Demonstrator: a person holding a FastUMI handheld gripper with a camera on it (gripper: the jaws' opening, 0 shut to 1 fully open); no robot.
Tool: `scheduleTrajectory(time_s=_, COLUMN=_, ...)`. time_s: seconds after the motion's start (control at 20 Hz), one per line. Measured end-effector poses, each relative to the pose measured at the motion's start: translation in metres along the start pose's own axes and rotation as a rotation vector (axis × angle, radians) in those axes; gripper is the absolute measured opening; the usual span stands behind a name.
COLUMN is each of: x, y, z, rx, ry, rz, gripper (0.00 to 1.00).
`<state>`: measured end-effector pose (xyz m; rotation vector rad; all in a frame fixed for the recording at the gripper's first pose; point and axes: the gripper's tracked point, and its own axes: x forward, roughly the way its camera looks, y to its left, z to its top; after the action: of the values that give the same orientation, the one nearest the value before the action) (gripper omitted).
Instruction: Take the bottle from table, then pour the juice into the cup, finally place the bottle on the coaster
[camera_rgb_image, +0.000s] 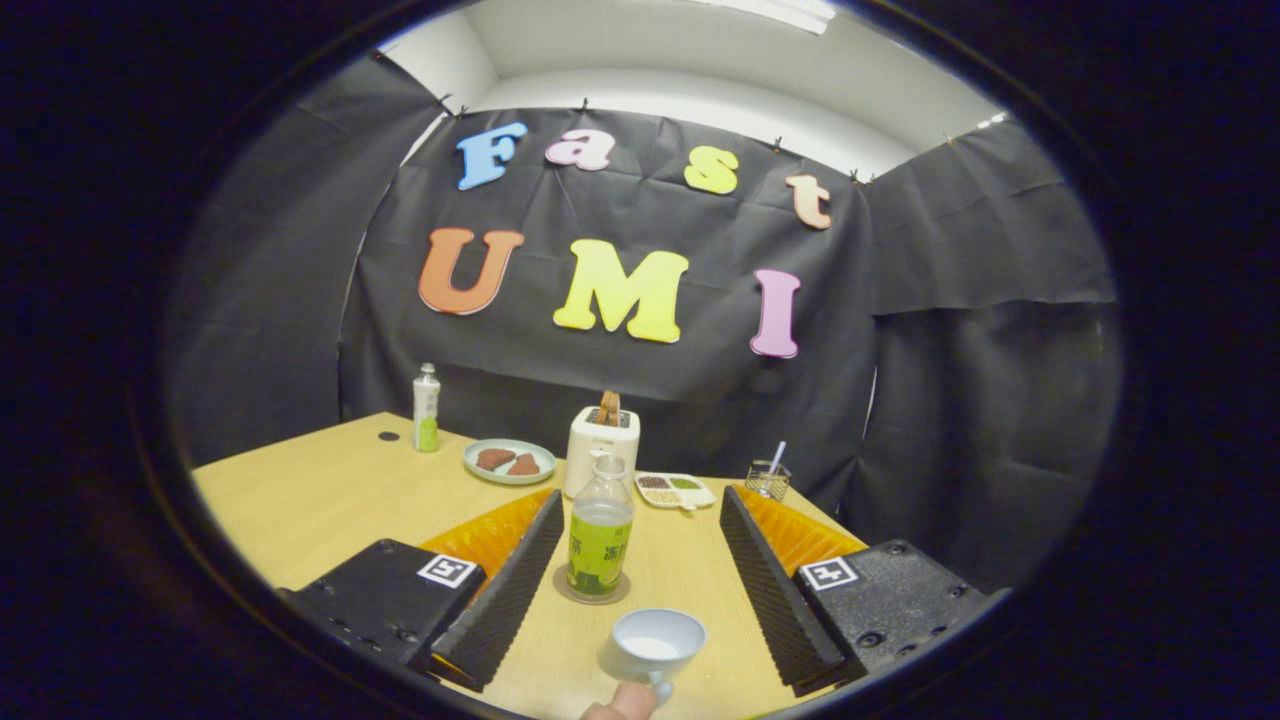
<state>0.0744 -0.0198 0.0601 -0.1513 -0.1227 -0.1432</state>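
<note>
Holding my hand-held gripper (640, 590) wide open, I grip nothing. The bottle (600, 540) stands upright on the coaster (561, 592) between my fingers, touching neither. The cup (655, 645) sits on the worktop (330, 500), nearer than the bottle.

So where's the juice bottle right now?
In the gripper view the juice bottle stands upright on a round coaster on the table, between the open claw's two fingers, untouched, with the small cup just in front.
</note>
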Motion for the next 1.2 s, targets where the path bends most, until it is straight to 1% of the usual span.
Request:
scheduleTrajectory(time_s=0.15, x=-0.036, y=-0.015, z=0.028, rx=0.097, ry=-0.075, rz=0.019, gripper=1.0)
scheduleTrajectory(time_s=0.25, x=-0.061, y=-0.022, z=0.041, rx=0.154, ry=-0.103, rz=0.048, gripper=1.0)
scheduleTrajectory(time_s=0.35, x=-0.083, y=-0.036, z=0.047, rx=0.185, ry=-0.105, rz=0.045, gripper=1.0)
scheduleTrajectory(time_s=0.5, x=-0.115, y=-0.048, z=0.047, rx=0.125, ry=-0.053, rz=0.029, gripper=1.0)
scheduleTrajectory(time_s=0.6, x=-0.132, y=-0.055, z=0.057, rx=0.089, ry=-0.057, rz=0.019, gripper=1.0)
scheduleTrajectory(time_s=0.8, x=-0.159, y=-0.064, z=0.065, rx=0.097, ry=-0.049, rz=0.013, gripper=1.0)
scheduleTrajectory(time_s=0.95, x=-0.168, y=-0.069, z=0.067, rx=0.105, ry=-0.049, rz=-0.004, gripper=1.0)
scheduleTrajectory(time_s=1.05, x=-0.17, y=-0.065, z=0.066, rx=0.11, ry=-0.053, rz=0.01, gripper=1.0)
scheduleTrajectory(time_s=1.2, x=-0.169, y=-0.065, z=0.062, rx=0.103, ry=-0.04, rz=0.008, gripper=1.0)
